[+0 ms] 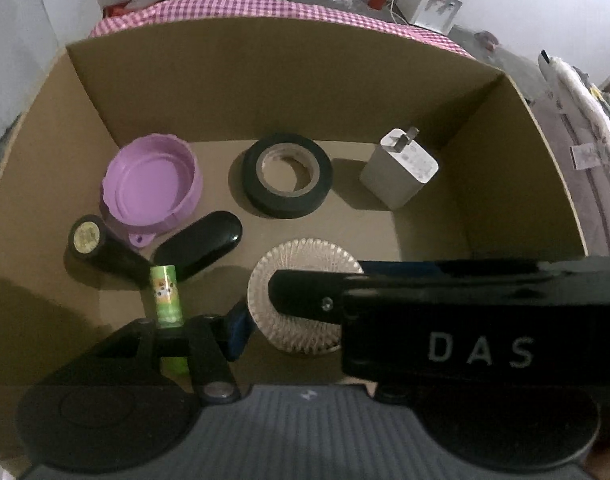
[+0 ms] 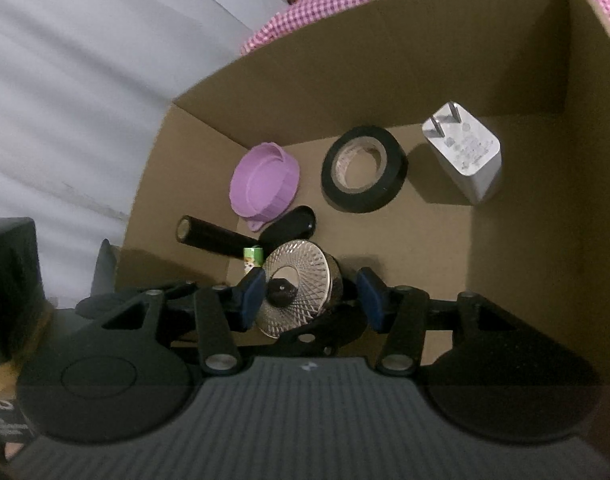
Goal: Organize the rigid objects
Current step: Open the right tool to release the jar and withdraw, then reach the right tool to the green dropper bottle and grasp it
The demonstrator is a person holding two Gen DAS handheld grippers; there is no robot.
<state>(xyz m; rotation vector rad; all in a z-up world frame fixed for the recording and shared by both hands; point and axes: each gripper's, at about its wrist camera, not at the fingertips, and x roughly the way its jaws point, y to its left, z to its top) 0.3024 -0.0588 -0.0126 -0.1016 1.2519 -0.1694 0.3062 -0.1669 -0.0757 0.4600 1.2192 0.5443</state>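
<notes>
- R wrist view only: right gripper [image 2: 312, 298] over cardboard box [image 2: 385, 60], jaws apart. Ribbed metallic disc [image 2: 301, 272] between pads, left pad at its rim, right pad clear of it. Black part in front of disc's centre.
- L wrist view only: black bar lettered "DAS" [image 1: 481, 348] lying across disc, hiding one finger of left gripper [image 1: 305, 326] — can't tell if apart or together.
- Both views, on box floor: purple lid [image 1: 153, 184], black tape roll [image 1: 287, 176] and white charger [image 1: 401, 168], prongs up, twd far wall; black cylinder [image 1: 101, 248], black oval case [image 1: 201, 244] and green tube [image 1: 167, 292] nearer, left of disc.
- Behind box: pink checked cloth [image 1: 265, 8].
</notes>
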